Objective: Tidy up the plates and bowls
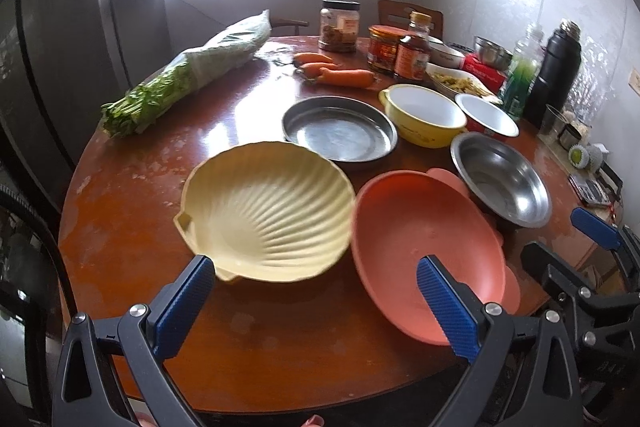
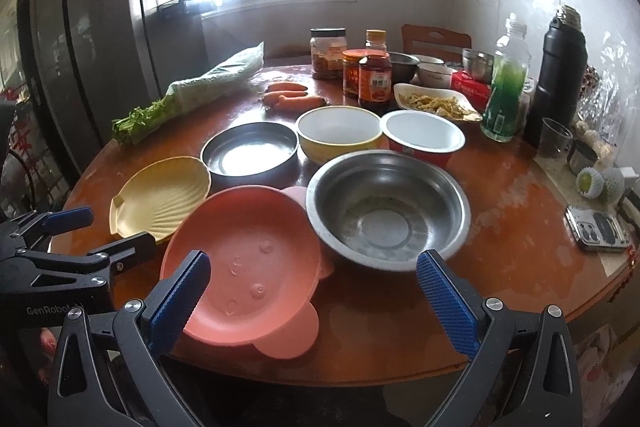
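On the round wooden table (image 1: 132, 227) lie a cream shell-shaped plate (image 1: 268, 215) (image 2: 160, 199), a pink bowl (image 1: 424, 251) (image 2: 248, 263) resting on a pink lobed plate (image 2: 288, 341), a steel bowl (image 1: 502, 179) (image 2: 388, 207), a flat steel plate (image 1: 340, 133) (image 2: 250, 153), a yellow bowl (image 1: 424, 115) (image 2: 338, 131) and a red bowl with a white inside (image 1: 486, 117) (image 2: 422, 139). My left gripper (image 1: 316, 283) (image 2: 104, 231) hangs open at the near edge, facing the shell plate and pink bowl. My right gripper (image 2: 314, 279) (image 1: 564, 243) is open before the pink and steel bowls. Neither holds anything.
Bagged greens (image 1: 180, 79) and carrots (image 1: 340, 73) lie at the far left. Jars (image 2: 328, 53), a sauce bottle (image 2: 374, 79), a dish of food (image 2: 436, 105), a green bottle (image 2: 504, 95) and a black flask (image 2: 560, 75) crowd the back right. A phone (image 2: 598, 231) lies at the right edge.
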A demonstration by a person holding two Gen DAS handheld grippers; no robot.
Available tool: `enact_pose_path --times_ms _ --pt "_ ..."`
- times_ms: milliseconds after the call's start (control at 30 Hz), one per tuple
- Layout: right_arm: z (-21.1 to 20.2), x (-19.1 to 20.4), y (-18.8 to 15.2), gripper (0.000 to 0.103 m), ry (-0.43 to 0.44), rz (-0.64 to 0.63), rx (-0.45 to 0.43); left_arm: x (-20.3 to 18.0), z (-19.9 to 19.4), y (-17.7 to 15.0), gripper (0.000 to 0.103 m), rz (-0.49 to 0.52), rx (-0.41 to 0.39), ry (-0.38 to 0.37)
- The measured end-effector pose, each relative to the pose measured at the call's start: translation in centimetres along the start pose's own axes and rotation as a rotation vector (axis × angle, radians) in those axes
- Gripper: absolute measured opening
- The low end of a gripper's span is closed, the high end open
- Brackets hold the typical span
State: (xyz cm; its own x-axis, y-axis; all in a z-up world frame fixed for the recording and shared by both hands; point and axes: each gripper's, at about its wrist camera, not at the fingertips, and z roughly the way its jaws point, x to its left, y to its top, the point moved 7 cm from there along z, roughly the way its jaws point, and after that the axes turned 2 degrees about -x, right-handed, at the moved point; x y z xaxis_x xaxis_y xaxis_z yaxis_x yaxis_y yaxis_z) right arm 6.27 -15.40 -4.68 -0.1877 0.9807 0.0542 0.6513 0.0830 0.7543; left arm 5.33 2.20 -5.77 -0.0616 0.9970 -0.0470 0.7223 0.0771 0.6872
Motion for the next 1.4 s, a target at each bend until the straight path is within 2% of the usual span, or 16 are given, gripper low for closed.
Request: enact_pose_path --times_ms 367,567,767,867,967,1133,1167,1233,1267,1400 --pt "2.2 3.5 3.1 0.103 0.053 -0.077 0.005 6.3 0.8 1.1 0.102 -0.114 0.010 0.058" --pt "4.6 7.0 4.7 0.103 0.129 -0.126 0.044 9.2 2.0 1.4 0.102 -0.155 0.045 0.069" --pt "7.7 10.1 5.5 0.103 0.215 -0.140 0.124 11.8 3.4 1.4 0.102 -0.185 0.088 0.079" --pt "9.0 10.8 5.7 0.102 0.203 -0.165 0.139 12.4 4.3 1.4 0.102 -0.188 0.110 0.066" --pt "10.3 11.4 5.7 0.098 0.231 -0.158 0.172 12.3 5.2 1.5 0.102 -0.179 0.136 0.050" --pt "12.0 11.8 5.3 0.097 0.209 -0.193 0.199 11.6 6.2 1.7 0.098 -0.145 0.152 0.042" --pt "12.2 11.9 5.3 0.095 0.208 -0.197 0.200 11.5 6.3 1.8 0.096 -0.137 0.153 0.045" --pt "12.8 11.9 5.3 0.083 0.218 -0.202 0.208 11.2 6.7 1.9 0.096 -0.128 0.159 0.041" --pt "13.1 12.0 5.2 0.074 0.222 -0.206 0.213 11.2 6.8 1.8 0.094 -0.126 0.162 0.037" --pt "14.1 12.1 4.5 0.059 0.226 -0.229 0.254 10.8 7.3 1.9 0.083 -0.115 0.170 0.030"
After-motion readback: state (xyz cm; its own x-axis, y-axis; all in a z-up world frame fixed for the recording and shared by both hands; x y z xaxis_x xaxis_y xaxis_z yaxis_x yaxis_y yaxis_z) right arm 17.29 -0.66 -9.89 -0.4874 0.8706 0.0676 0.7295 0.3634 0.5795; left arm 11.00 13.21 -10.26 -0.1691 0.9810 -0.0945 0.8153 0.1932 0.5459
